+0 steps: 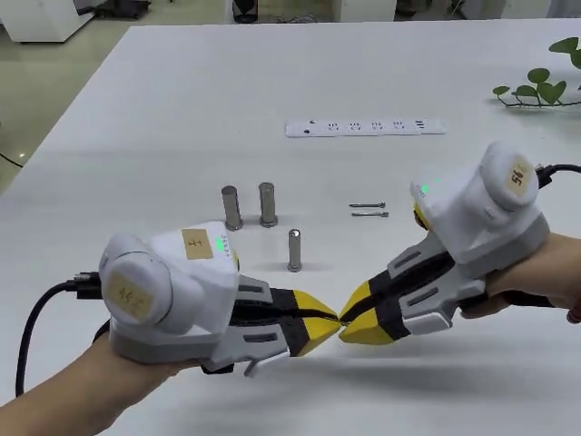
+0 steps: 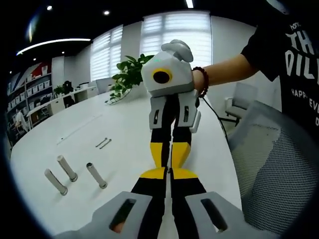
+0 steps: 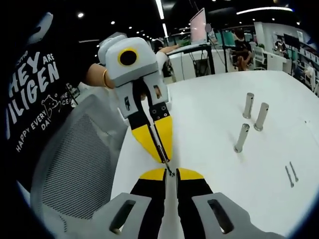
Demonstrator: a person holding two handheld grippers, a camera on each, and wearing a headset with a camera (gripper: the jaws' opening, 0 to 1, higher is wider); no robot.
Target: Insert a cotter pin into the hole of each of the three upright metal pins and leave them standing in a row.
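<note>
Bright, even overhead light washes the white matte tabletop; soft pale shadows lie beneath the white-and-yellow left gripper and right gripper. Beyond the right gripper's body, white blinded windows glare. Both gripper views bow towards their edges.

On the table, the rear-left metal pin and rear-right metal pin stand side by side, with the front metal pin before them, slightly right. Two loose cotter pins lie parallel farther right, and the power strip lies behind all. Nearest, the left gripper and right gripper meet tip to tip, the held cotter pin between them.
</note>
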